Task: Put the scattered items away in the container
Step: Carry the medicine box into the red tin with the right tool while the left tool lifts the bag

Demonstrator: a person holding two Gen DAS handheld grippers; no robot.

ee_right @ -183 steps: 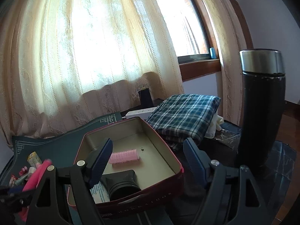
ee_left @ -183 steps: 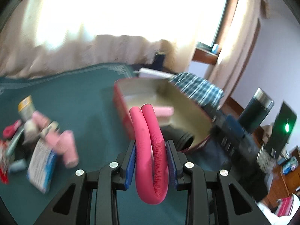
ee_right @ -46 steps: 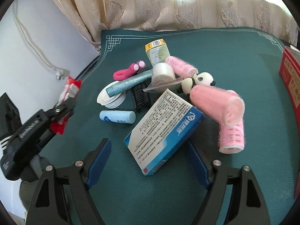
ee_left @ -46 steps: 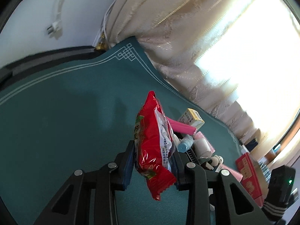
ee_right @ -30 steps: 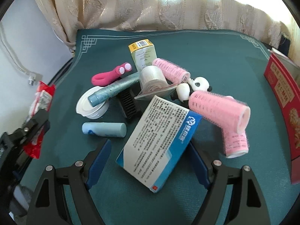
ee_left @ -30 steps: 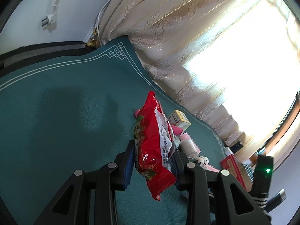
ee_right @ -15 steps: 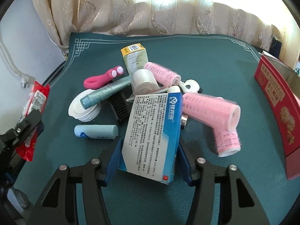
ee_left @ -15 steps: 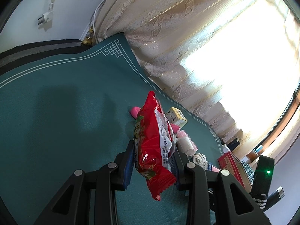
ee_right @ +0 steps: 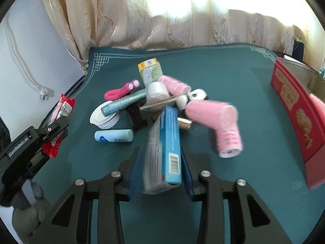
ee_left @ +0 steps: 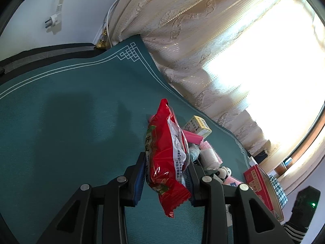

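Observation:
My right gripper (ee_right: 160, 158) is closing its jaws on a blue and white carton (ee_right: 164, 142), which stands on edge between the blue pads (ee_right: 135, 164), at the near side of the pile. My left gripper (ee_left: 166, 162) is shut on a red snack packet (ee_left: 164, 148) above the green mat; it also shows at the left of the right wrist view (ee_right: 50, 130). The red container (ee_right: 294, 105) stands open at the right edge, and a corner of that container (ee_left: 257, 183) shows in the left wrist view.
The pile on the green mat (ee_right: 233, 71) holds pink hair rollers (ee_right: 219, 120), a panda figure (ee_right: 195, 95), a yellow-green box (ee_right: 151, 71), a pink clip (ee_right: 121, 90), a teal tube (ee_right: 124, 102), a white lid (ee_right: 101, 118), a pale blue tube (ee_right: 113, 136) and a black comb (ee_right: 137, 114). Curtains (ee_right: 162, 20) hang behind.
My right gripper's jaws have drawn in around the carton, which has tipped from flat up onto its edge. My left gripper still holds the red packet in the same place.

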